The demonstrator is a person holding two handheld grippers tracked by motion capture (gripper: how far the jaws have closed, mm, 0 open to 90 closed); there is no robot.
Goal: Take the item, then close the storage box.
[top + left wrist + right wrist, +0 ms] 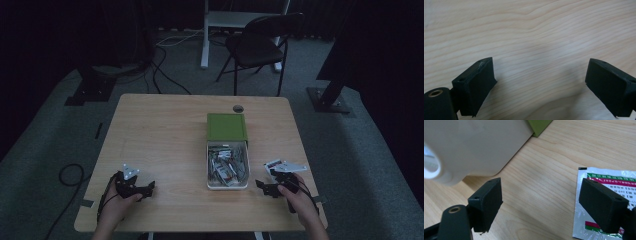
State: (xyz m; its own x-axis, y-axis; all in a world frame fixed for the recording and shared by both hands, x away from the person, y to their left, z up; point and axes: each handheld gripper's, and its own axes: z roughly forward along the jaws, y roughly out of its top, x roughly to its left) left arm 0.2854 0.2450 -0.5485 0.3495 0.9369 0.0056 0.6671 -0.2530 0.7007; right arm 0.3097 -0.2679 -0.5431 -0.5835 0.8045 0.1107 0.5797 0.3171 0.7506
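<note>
A white box point(227, 186) holding several small packets point(226, 165) stands at the table's middle right, and its green lid point(227, 126) lies just beyond it. My left gripper point(148, 189) rests open near the front left edge. Its jaws point(540, 75) stand wide apart over bare wood. My right gripper point(261, 186) sits open just right of the box, and nothing lies between its jaws point(540, 192). One white packet with red and green print point(604, 182) lies flat on the table, partly behind the right jaw. The box wall point(479, 145) and a lid corner point(539, 126) stand close ahead.
The wooden table point(160, 135) has a round cable hole point(238, 108) at its far edge. A dark folding chair point(260, 45) and a white desk leg point(205, 35) stand on the carpet beyond. A cable loop point(70, 175) lies on the floor at left.
</note>
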